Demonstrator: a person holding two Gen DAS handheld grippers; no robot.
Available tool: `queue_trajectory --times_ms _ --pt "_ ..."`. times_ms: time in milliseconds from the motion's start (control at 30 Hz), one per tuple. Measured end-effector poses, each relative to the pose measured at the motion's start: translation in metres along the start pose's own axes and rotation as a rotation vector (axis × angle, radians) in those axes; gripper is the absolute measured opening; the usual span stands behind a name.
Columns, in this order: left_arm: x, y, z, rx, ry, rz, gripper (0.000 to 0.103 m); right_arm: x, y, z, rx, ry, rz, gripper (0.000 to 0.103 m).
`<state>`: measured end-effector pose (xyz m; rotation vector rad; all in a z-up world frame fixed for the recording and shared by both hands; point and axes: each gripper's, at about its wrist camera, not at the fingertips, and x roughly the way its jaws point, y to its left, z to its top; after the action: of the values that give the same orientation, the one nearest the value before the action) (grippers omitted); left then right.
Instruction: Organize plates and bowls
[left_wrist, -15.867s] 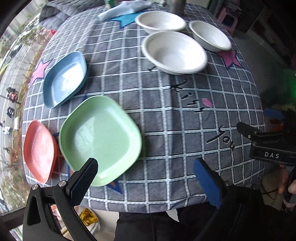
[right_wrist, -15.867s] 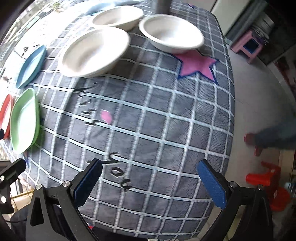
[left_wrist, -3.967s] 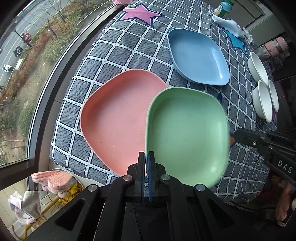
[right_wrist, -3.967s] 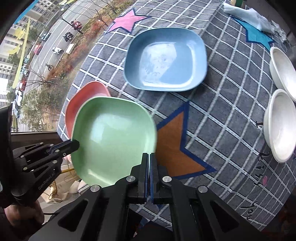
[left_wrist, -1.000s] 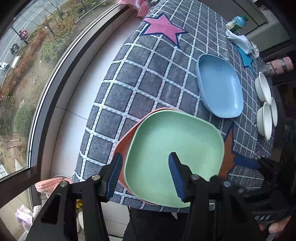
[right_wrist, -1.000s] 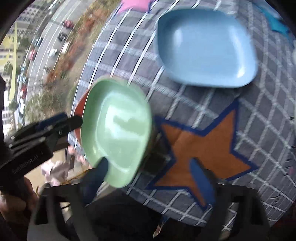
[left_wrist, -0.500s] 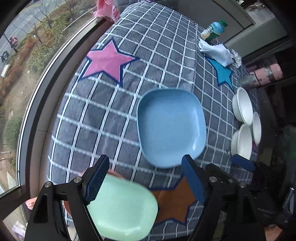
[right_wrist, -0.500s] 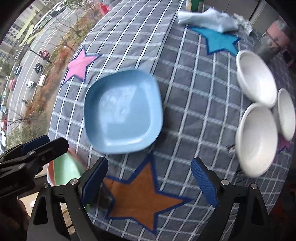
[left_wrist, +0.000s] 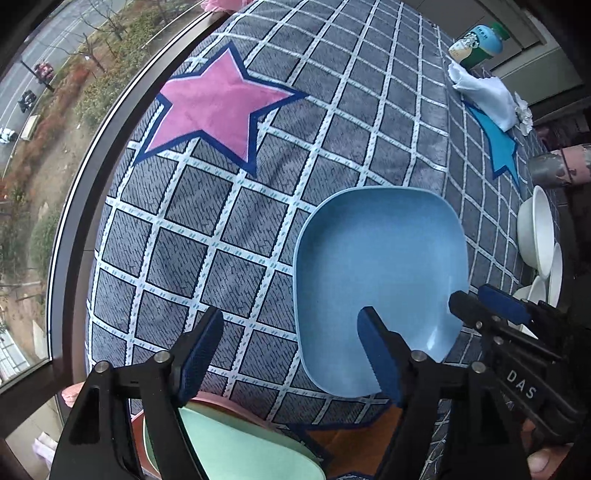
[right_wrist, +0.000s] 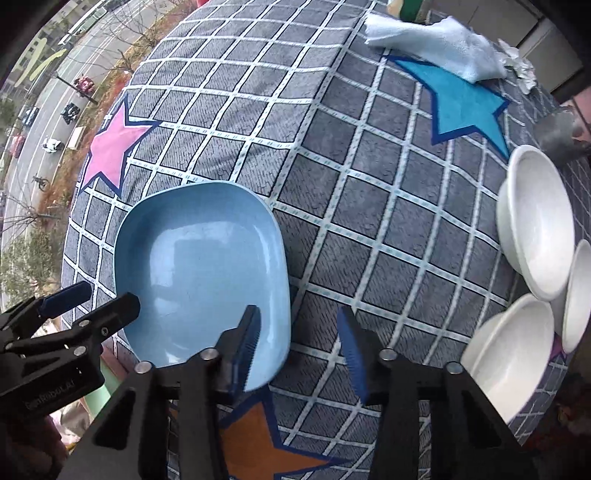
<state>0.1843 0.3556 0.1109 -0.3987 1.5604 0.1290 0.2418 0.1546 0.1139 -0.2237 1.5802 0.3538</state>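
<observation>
Both tongs closing astride blue plate (right_wrist: 199, 266) rim (apparently not yet clenched).

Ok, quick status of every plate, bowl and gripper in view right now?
blue plate: flat on the cloth, its edges between both sets of jaws, not gripped
green plate: stacked on the pink plate
white bowls: three, upright, unstacked
left gripper: closing
right gripper: closing

The square plate (right_wrist: 201, 273) lies on the checked cloth (right_wrist: 332, 147). Right of the plate, well apart, three bowls (right_wrist: 535, 221) cluster together. Behind the plate lies a folded towel (right_wrist: 436, 40); two stacked plates (left_wrist: 236, 439) sit before it.
</observation>
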Motion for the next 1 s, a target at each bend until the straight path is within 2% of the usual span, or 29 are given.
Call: queue_trajectory --times_ms 67,200,400,433,467,500,533,667,1000 --pt "0.006 -0.001 0.001 -0.007 0.011 -0.007 0.069 0.008 0.003 0.005 -0.015 0.009 0.004 0.044" --pt "0.016 0.001 0.003 -0.016 0.032 0.001 0.061 0.019 0.002 0.010 -0.008 0.026 0.024 0.044" --pt "0.027 -0.012 0.005 0.015 0.013 0.020 0.060 0.028 0.006 0.020 -0.019 0.018 0.030 0.044" --pt "0.028 -0.016 0.006 0.026 0.009 0.026 0.058 0.027 0.006 0.021 -0.022 0.011 0.043 0.041" --pt "0.028 -0.021 0.008 0.035 0.004 0.030 0.044 0.030 0.011 0.022 -0.027 0.005 0.047 0.029" --pt "0.028 -0.028 0.011 0.045 0.001 0.025 0.033 0.029 0.013 0.023 -0.036 0.002 0.049 0.022" --pt "0.030 -0.034 0.013 0.051 0.005 0.040 0.026 0.030 0.016 0.025 -0.046 0.006 0.053 0.016" --pt "0.029 -0.034 0.010 0.034 0.008 0.038 0.021 0.030 0.022 0.024 -0.056 0.006 0.043 0.015" --pt "-0.002 -0.042 -0.026 0.072 -0.030 0.064 0.021 -0.005 0.014 -0.011 -0.021 -0.017 0.074 0.013"
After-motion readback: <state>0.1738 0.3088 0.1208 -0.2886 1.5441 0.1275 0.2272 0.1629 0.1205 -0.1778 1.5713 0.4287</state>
